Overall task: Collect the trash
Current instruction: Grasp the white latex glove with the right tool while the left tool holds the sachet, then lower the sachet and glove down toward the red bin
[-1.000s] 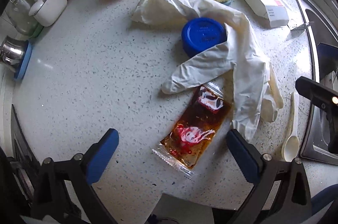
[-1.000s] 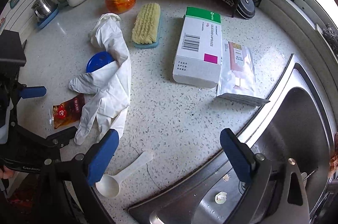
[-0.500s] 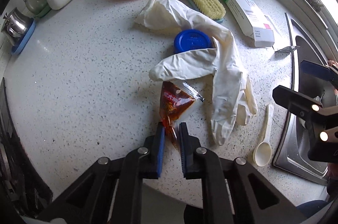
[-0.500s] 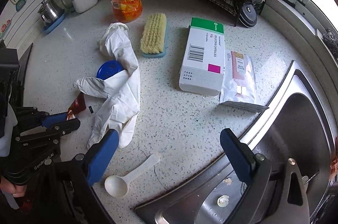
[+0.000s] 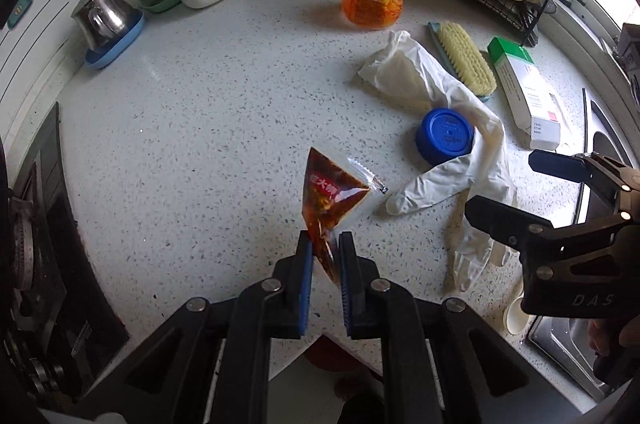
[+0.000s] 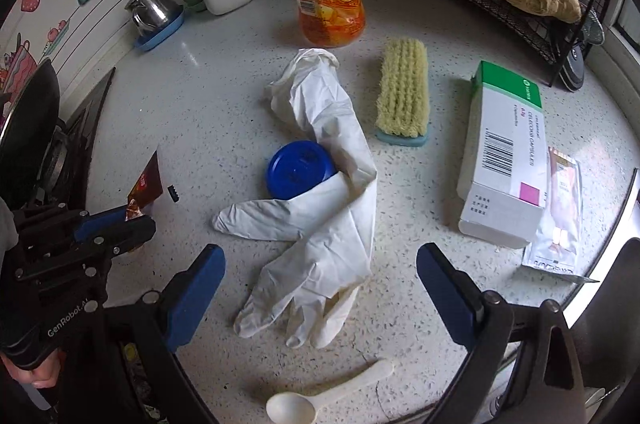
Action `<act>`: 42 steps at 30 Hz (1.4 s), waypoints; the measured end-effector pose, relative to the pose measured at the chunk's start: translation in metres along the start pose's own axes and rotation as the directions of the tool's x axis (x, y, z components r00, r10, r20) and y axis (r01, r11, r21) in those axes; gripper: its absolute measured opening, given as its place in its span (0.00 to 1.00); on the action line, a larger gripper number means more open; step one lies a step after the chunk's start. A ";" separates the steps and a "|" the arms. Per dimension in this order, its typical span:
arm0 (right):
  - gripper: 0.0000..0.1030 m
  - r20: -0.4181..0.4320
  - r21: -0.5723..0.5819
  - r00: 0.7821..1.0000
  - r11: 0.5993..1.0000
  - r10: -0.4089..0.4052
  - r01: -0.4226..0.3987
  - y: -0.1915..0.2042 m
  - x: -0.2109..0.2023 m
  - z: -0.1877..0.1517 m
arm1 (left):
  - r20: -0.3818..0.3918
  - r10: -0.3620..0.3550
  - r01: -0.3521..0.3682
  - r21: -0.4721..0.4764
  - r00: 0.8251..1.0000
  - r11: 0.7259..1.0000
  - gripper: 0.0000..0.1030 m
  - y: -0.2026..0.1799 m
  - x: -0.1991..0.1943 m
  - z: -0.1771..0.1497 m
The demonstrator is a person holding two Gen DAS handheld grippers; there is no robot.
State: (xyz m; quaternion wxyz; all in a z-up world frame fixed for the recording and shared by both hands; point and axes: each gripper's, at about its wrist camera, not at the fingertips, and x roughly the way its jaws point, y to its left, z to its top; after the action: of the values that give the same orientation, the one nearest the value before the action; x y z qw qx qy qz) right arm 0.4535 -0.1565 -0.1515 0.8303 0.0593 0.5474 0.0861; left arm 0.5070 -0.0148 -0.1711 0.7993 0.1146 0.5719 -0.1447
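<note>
Sauce sachet (image 5: 330, 200): reddish-brown, part clear, pinched by its lower end in the left gripper (image 5: 325, 256) and standing up above the speckled worktop (image 5: 208, 128); whether its tip touches the surface I cannot tell. In the right wrist view it shows at 9 o'clock (image 6: 145, 186).
Left gripper: blue-padded fingers (image 5: 305, 266) closed onto the sachet's bottom corner, at 6 o'clock in its own view.
Right gripper (image 6: 320, 288): fingers spread wide and holding nothing, poised over the white gloves (image 6: 320, 224); seen from the left wrist camera it sits at 3 to 4 o'clock (image 5: 516, 192).
White gloves: crumpled pair lying flat on the worktop, one draped over the edge of the blue lid (image 6: 300, 174).
Blue lid: round, flat on the worktop, touching the gloves, at 3 o'clock from the sachet in the left wrist view (image 5: 444, 136).
Scrub brush (image 6: 404, 92): bristles up, just beside the gloves toward 2 o'clock.
Medicine box (image 6: 504, 156): white and green, at 3 o'clock, lying partly on a foil pouch (image 6: 560, 216).
Plastic spoon (image 6: 320, 400): white, at 6 o'clock, near the glove fingertips.
Orange snack bag (image 6: 331, 14): standing at 12 o'clock beyond the gloves.
</note>
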 end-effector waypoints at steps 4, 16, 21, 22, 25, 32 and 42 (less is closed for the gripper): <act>0.83 -0.037 -0.038 0.999 0.999 -0.006 0.005 0.006 0.017 0.007 | -0.035 0.030 -0.031 -0.038 0.999 0.999 0.11 0.008 0.008 -0.001; 0.07 -0.042 -0.120 0.998 0.992 -0.048 0.043 0.022 0.017 0.015 | -0.006 0.001 -0.001 -0.059 1.000 0.998 0.11 0.007 -0.003 -0.009; 0.05 0.006 -0.116 1.000 0.993 -0.027 0.028 0.034 -0.008 0.010 | 0.039 -0.015 0.017 -0.061 0.999 0.998 0.11 0.008 -0.028 -0.020; 0.05 0.021 -0.116 0.999 0.993 -0.029 0.031 0.037 -0.014 0.008 | 0.049 -0.016 0.019 -0.062 0.999 0.998 0.11 0.010 -0.033 -0.023; 0.05 0.061 -0.124 0.998 0.991 -0.035 0.042 0.050 -0.033 0.001 | 0.079 -0.022 0.027 -0.062 0.997 0.998 0.11 0.008 -0.047 -0.029; 0.04 0.189 -0.173 0.980 0.981 -0.057 0.090 0.076 -0.086 -0.030 | 0.172 -0.025 0.039 -0.079 0.985 0.996 0.11 0.018 -0.087 -0.059; 0.04 0.218 -0.213 0.976 0.974 -0.024 0.072 0.133 -0.113 -0.086 | 0.212 -0.019 0.046 -0.122 0.977 0.991 0.11 0.044 -0.127 -0.143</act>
State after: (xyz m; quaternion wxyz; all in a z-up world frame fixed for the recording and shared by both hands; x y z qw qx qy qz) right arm 0.3201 -0.0498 -0.0578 0.8878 -0.0372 0.4430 0.1191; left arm 0.3587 0.0885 -0.0955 0.8584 0.0383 0.4940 -0.1326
